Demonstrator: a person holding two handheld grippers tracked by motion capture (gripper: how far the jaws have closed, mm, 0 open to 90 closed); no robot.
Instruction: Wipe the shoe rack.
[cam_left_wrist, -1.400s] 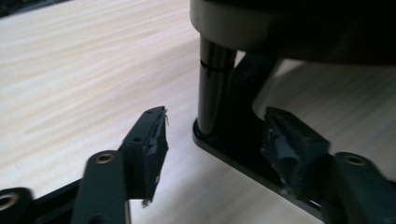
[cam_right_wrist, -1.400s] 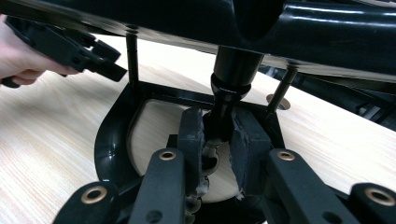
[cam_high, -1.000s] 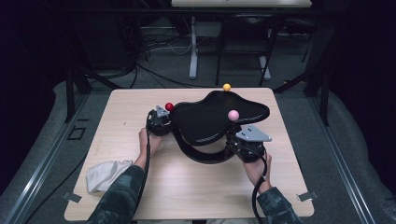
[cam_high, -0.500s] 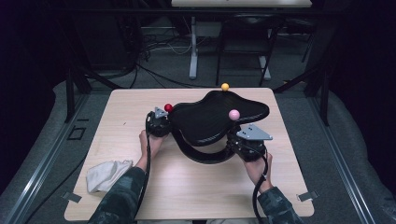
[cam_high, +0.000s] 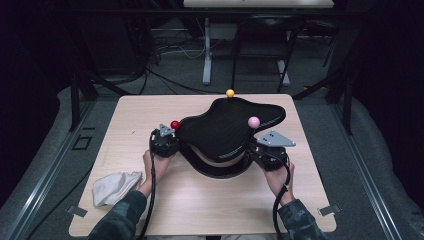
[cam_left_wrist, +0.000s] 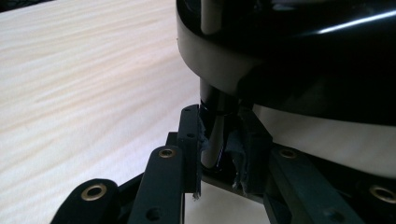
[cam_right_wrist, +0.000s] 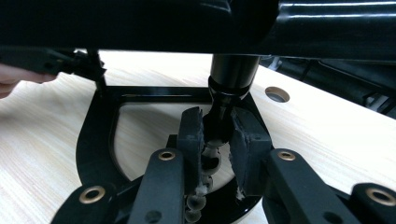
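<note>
A black stand sits mid-table, its wavy glossy top plate (cam_high: 225, 125) raised on posts over a black ring base (cam_high: 215, 172). A red ball (cam_high: 174, 124), a yellow ball (cam_high: 230, 93) and a pink ball (cam_high: 253, 121) stick up from the plate. My left gripper (cam_high: 176, 137) is at the stand's left end. Its jaws have just been closing, and my left gripper (cam_left_wrist: 217, 144) pinches a shiny black post (cam_left_wrist: 212, 135) under the plate. At the stand's right end, my right gripper (cam_high: 254, 150) (cam_right_wrist: 217, 135) is shut on another black post (cam_right_wrist: 224, 102) above the ring base (cam_right_wrist: 93, 140).
A crumpled white cloth (cam_high: 115, 187) lies near the front left of the light wooden table (cam_high: 140, 110). Cables trail from both grippers toward the person. A round hole (cam_right_wrist: 277, 94) in the tabletop lies just beyond the ring base. Dark floor, cables and table legs lie beyond the far edge.
The left gripper has shifted toward the person, and the top plate has turned with it: the red ball moved left and nearer, the yellow ball moved left. The right gripper stayed put.
</note>
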